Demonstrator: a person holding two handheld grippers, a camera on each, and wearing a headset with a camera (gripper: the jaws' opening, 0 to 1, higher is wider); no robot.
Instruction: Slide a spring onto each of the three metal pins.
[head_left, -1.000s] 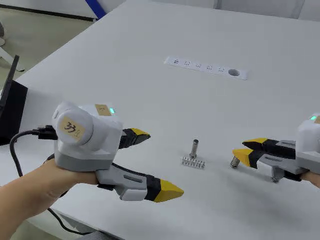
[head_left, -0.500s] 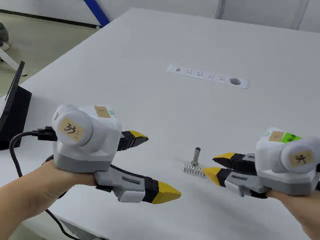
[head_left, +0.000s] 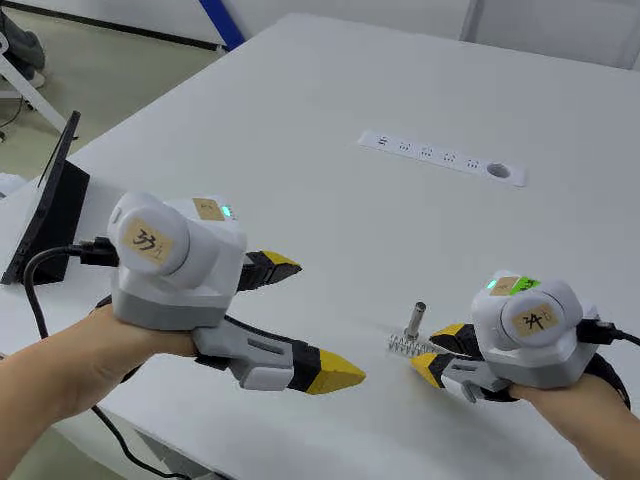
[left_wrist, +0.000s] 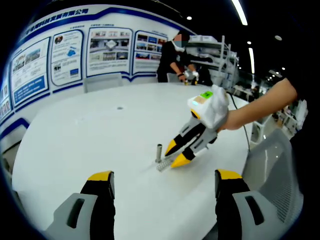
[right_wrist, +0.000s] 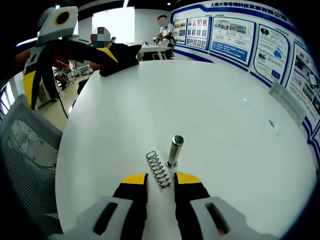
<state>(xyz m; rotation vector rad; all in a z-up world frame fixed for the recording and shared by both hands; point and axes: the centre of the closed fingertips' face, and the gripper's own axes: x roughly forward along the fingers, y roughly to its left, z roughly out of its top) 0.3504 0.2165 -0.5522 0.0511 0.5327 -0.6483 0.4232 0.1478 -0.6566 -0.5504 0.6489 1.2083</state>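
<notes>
Working over the white table (head_left: 300, 130). Left gripper (head_left: 328, 322) hangs well off to the side, jaws wide, nothing in them. Right gripper (right_wrist: 161, 179) is down at the surface, jaws narrow with a gap; the spring's near end lies between the tips, not pinched as far as I can see. Pin (right_wrist: 174, 150) stands upright, just beside the spring (right_wrist: 158, 170), which lies flat. It looks light, thin-wired and compliant, so it's likely to flick out. I'd grip across the coils near mid-length, gently.
</notes>
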